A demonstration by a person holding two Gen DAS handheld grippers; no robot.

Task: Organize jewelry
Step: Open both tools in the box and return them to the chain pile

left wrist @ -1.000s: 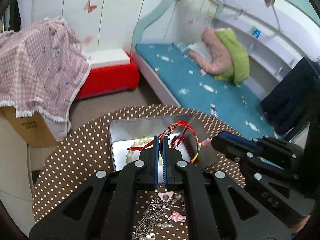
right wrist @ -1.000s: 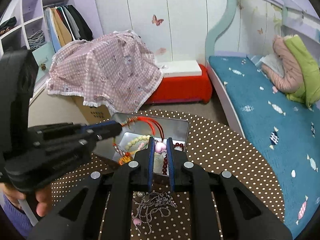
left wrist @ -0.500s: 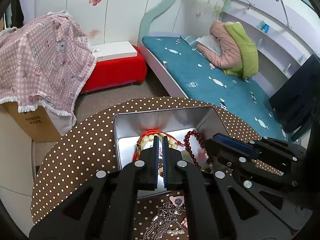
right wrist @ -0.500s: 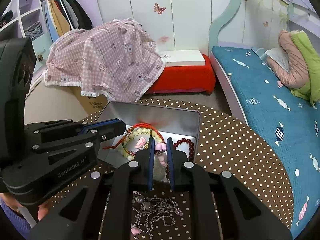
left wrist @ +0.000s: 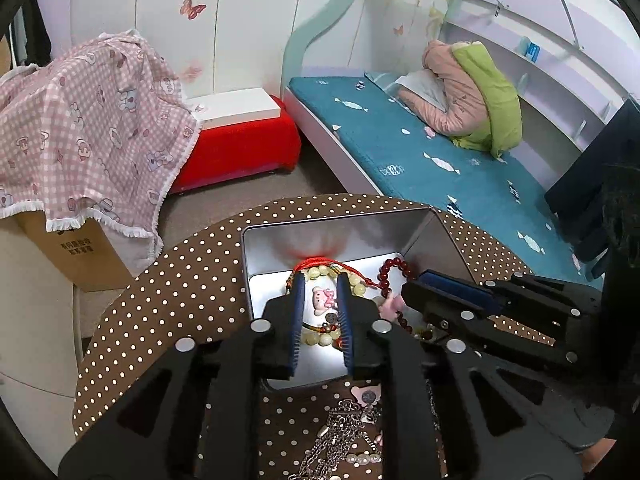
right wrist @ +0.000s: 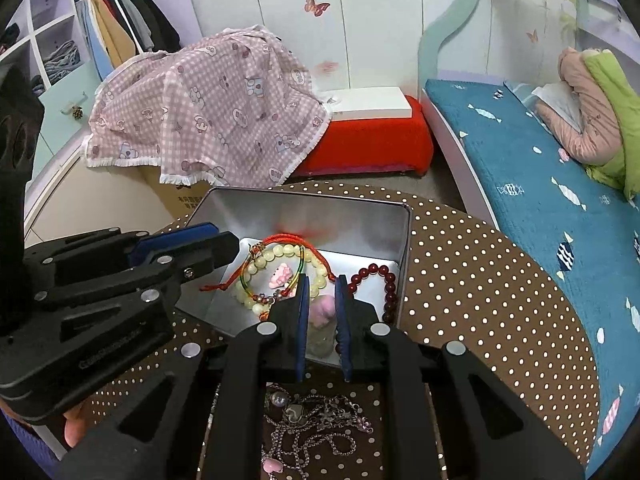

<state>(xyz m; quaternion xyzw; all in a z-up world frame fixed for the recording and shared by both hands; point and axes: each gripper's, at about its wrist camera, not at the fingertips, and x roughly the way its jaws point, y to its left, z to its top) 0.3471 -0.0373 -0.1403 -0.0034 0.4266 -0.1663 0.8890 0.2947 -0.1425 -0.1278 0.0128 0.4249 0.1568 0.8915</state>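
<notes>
A silver metal tin (left wrist: 340, 232) (right wrist: 320, 212) stands open on the dotted table. Inside lie a red cord bracelet (right wrist: 296, 242) (left wrist: 316, 265), a pale bead bracelet (right wrist: 276, 254), a pink bear charm (left wrist: 323, 298) (right wrist: 280, 274) and a dark red bead bracelet (right wrist: 384, 276) (left wrist: 394, 266). My left gripper (left wrist: 319, 284) is open over the tin, with nothing between its fingers. My right gripper (right wrist: 320, 284) holds a pink charm (right wrist: 324, 310) over the tin's near right part. Silver chains (right wrist: 316, 424) (left wrist: 340, 436) lie on the table in front of the tin.
The round brown dotted table (right wrist: 480, 300) ends close behind the tin. Beyond it are a cardboard box under a pink checked cloth (right wrist: 208, 108), a red bench (right wrist: 368, 144) and a teal bed (right wrist: 540, 184).
My left gripper carried the red cord bracelet down into the tin and opened, leaving it there. My right gripper lowered the pink charm into the tin.
</notes>
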